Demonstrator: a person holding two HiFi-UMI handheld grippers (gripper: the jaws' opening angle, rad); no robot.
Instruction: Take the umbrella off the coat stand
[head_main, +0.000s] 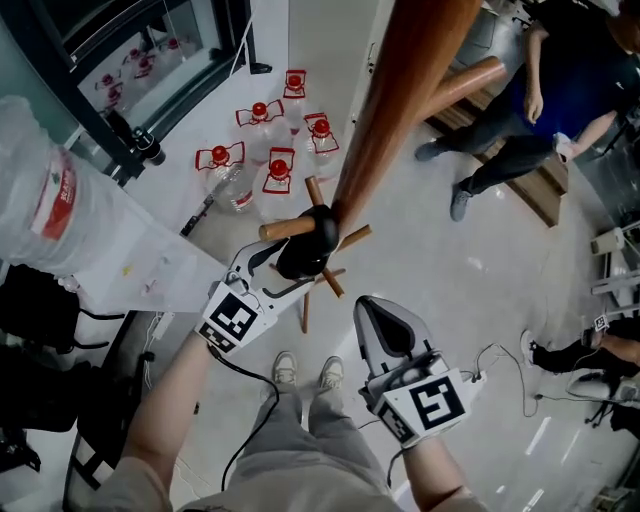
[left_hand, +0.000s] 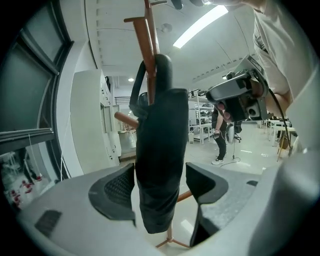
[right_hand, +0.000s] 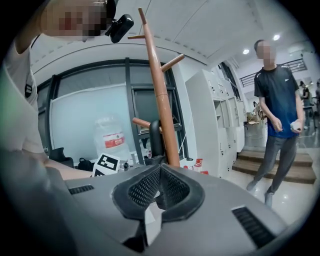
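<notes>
A tall brown wooden coat stand (head_main: 400, 110) with angled pegs is rising from the pale floor in front of the person. A black folded fabric umbrella (left_hand: 160, 165) is hanging from it, close against the pole. Its curved handle appears to be looping over a short wooden peg (head_main: 285, 228), and the furled body is dropping straight down.

The left gripper (head_main: 300, 262) is straddling that furled body with its jaws standing wide. In the left gripper view the black cloth is filling nearly the whole gap. Each ribbed pad (left_hand: 120, 187) is sitting just beside the fabric, and neither is visibly squeezing it. The right gripper (head_main: 372, 312) is hanging lower and nearer the person, well apart from the umbrella. Its jaws are meeting at the tips with nothing between them.

The umbrella is likely going to feel light. Its loose, slick cloth is probably lying over a stiff shaft, so a shallow pinch risks sliding on fabric alone. The better hold is looking like the tightly bundled upper part, below the handle, where the jaws are already bracketing it. From there, closing firmly enough to feel the shaft and then lifting upward should be what frees the crook from the peg.
</notes>
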